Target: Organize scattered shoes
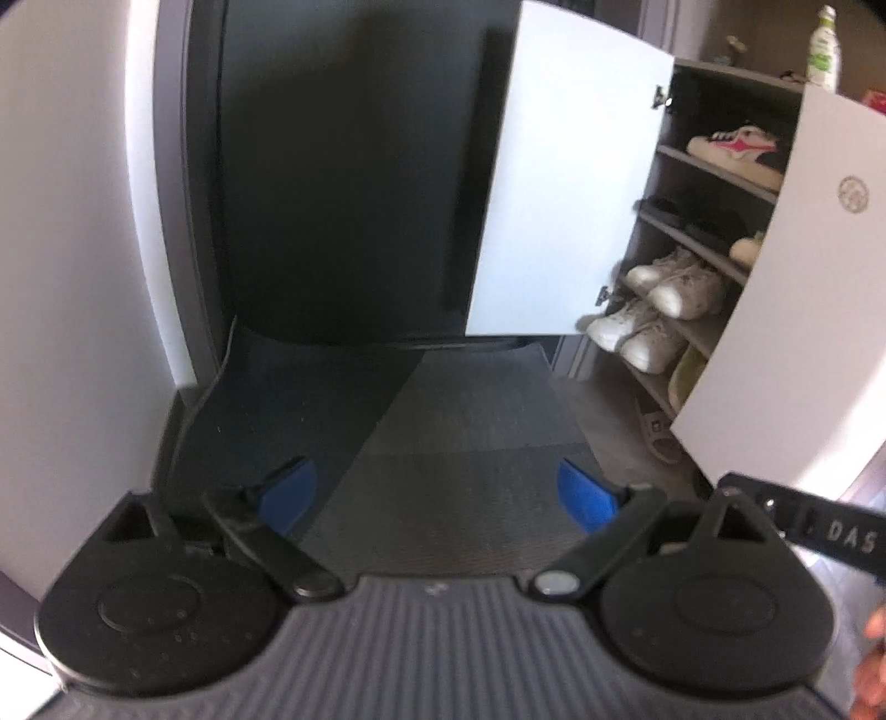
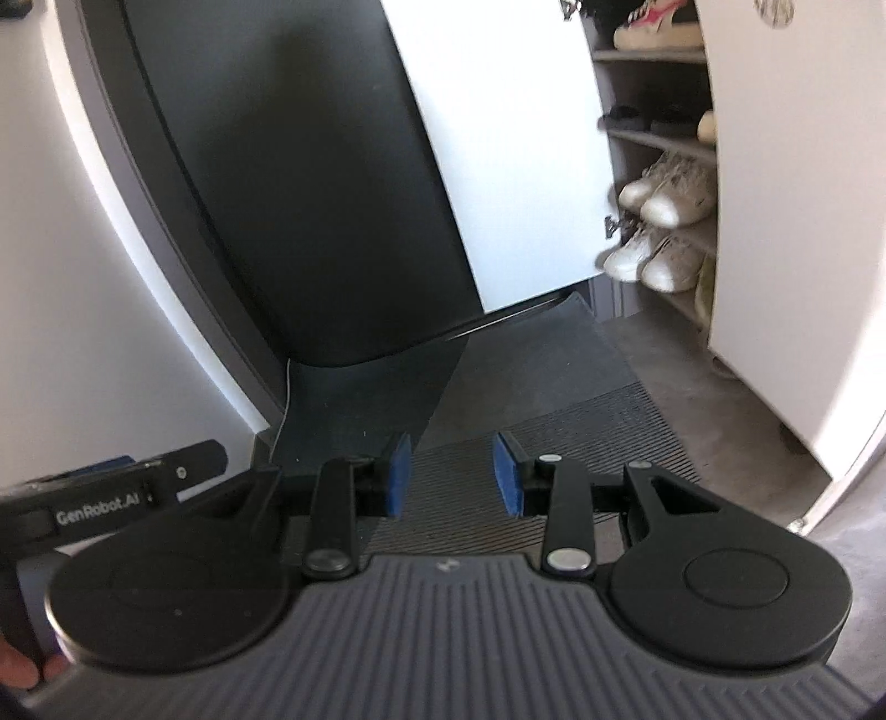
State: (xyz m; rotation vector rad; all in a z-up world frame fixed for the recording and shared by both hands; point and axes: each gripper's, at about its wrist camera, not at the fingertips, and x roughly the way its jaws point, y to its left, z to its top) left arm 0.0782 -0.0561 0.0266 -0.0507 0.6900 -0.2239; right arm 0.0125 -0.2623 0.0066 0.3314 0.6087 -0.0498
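An open shoe cabinet (image 1: 714, 166) stands at the right, both white doors swung out. On its shelves sit a white and red sneaker (image 1: 736, 147), dark shoes (image 1: 692, 219), and two pairs of white sneakers (image 1: 678, 282) (image 1: 637, 332). A tan slide sandal (image 1: 656, 432) lies on the floor by the cabinet. The same white sneakers (image 2: 667, 191) show in the right wrist view. My left gripper (image 1: 437, 493) is open and empty above the dark ribbed mat (image 1: 454, 443). My right gripper (image 2: 451, 476) is partly open with nothing between its blue pads.
A dark door (image 1: 343, 177) fills the wall ahead, framed by white wall (image 1: 72, 221). The left cabinet door (image 1: 565, 194) juts out in front of it. A white bottle (image 1: 823, 50) stands on top of the cabinet. The other gripper (image 2: 111, 504) shows at the left edge.
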